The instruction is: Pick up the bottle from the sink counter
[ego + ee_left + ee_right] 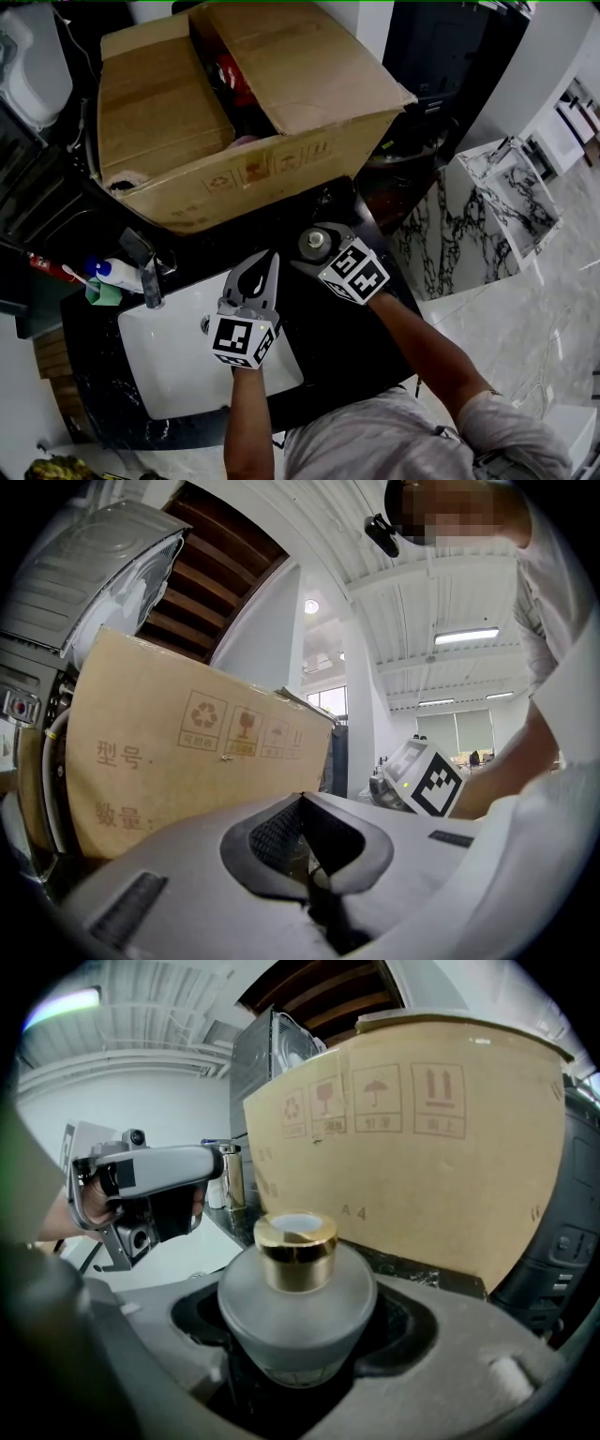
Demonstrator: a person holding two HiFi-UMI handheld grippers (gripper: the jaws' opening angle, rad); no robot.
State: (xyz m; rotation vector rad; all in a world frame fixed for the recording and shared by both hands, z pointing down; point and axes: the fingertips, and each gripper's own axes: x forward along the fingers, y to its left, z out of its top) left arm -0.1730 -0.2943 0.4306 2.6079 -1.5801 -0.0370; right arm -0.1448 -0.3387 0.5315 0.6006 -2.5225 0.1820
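Note:
A squat frosted-glass bottle point(316, 241) with a gold collar stands on the black counter point(328, 347) just in front of the cardboard box. My right gripper point(311, 234) reaches around it from the right. In the right gripper view the bottle point(295, 1312) sits between the wide-set jaws of that gripper point(300, 1283), with dark gaps at both sides, so the pads are not pressing on it. My left gripper point(270, 258) hovers over the basin's right rim, left of the bottle, jaws together and empty; the left gripper view shows its tips point(302, 803) meeting.
A large open cardboard box point(244, 112) fills the counter behind the bottle. A white sink basin point(178, 356) with a faucet point(145, 267) lies at left, and tubes point(105, 275) beside it. The counter drops off at right to marble floor point(525, 309).

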